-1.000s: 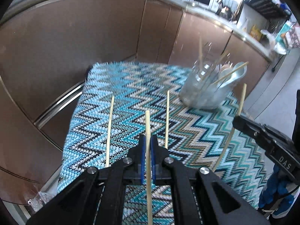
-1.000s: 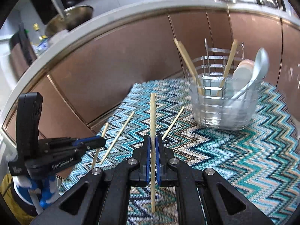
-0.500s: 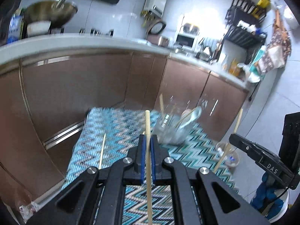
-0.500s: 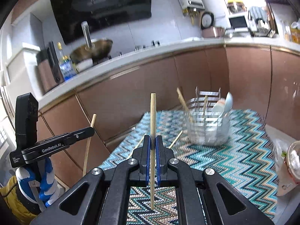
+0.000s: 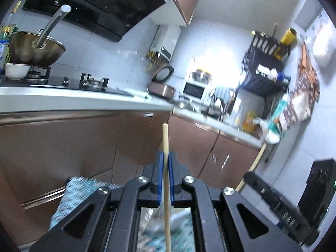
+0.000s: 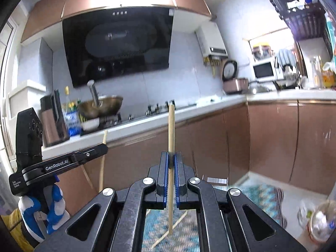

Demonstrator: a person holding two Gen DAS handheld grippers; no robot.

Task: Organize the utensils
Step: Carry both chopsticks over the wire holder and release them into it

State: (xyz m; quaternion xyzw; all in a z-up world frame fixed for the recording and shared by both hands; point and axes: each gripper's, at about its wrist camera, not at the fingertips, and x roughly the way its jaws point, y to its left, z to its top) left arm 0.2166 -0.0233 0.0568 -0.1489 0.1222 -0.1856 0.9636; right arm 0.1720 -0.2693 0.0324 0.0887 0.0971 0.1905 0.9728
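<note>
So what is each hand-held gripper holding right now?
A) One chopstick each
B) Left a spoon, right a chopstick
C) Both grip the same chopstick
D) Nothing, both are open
A: the left hand-held gripper is shut on its own chopstick, and the right hand-held gripper on another chopstick.

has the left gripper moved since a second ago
Yes, upward. The left gripper, shut on its chopstick, sat low over the zigzag cloth before; now its tip stands against the brown cabinets.
</note>
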